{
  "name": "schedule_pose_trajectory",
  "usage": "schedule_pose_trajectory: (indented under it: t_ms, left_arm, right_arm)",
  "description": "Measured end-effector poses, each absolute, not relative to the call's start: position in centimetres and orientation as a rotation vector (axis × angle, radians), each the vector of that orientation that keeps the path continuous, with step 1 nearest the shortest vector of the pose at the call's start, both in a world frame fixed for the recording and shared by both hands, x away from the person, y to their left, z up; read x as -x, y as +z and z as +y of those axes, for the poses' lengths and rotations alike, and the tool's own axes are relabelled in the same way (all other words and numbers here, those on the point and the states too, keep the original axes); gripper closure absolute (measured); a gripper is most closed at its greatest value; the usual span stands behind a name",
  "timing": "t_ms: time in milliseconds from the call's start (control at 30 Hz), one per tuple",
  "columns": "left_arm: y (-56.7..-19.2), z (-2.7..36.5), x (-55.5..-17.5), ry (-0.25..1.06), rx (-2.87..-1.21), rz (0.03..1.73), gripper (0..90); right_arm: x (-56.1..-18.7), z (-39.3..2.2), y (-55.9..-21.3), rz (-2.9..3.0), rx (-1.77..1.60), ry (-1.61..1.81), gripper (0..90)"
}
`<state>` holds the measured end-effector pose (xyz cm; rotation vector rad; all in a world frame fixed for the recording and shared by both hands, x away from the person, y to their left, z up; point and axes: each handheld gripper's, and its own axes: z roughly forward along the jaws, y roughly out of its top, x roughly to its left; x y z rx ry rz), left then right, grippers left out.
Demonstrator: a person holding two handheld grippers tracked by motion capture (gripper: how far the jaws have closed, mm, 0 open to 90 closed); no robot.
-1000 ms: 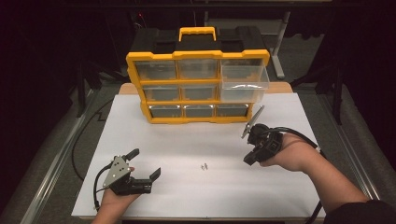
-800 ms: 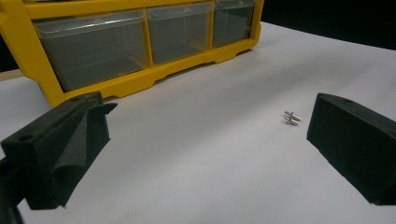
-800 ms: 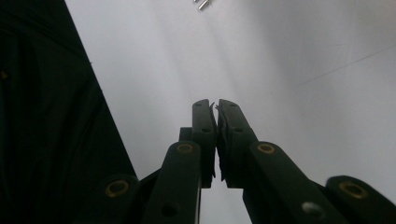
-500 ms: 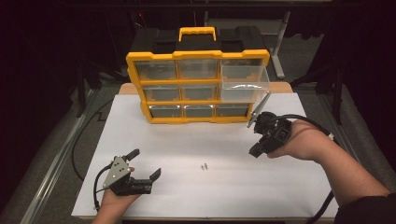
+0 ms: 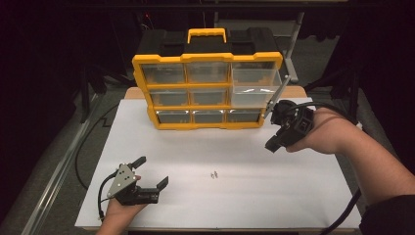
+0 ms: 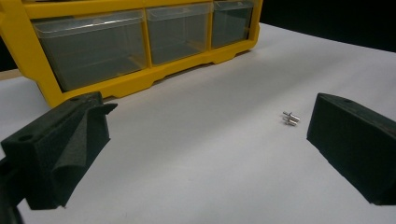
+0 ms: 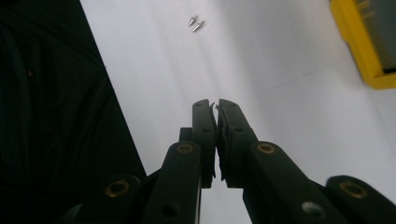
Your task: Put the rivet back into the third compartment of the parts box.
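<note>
Rising from the worktop [image 5: 293,196] toward the pulled-out drawer [image 5: 254,83], right gripper [image 5: 272,145] jaws pressed together, seemingly empty. Resting low, left gripper [image 5: 151,174] jaws spread. Lying mid-worktop, untouched: two pins [image 5: 214,174], probably awaiting pickup.

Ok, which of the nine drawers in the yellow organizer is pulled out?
The right-hand drawer of the top row: it juts forward from the organizer, while the other eight sit flush in their slots. It is the one nearest the right gripper.
</note>
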<state>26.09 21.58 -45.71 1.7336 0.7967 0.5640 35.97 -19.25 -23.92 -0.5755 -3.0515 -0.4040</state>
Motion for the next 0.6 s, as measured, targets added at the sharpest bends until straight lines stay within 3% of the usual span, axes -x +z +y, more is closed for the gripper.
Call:
schedule_pose_trajectory:
  t_ms: [600]
  left_arm:
    - [-45.7, 21.7, -26.1, 0.559, -1.73, 0.797, 0.4]
  right_arm:
    - [-37.7, -17.7, -17.8, -3.089, 0.599, -0.441, 87.6]
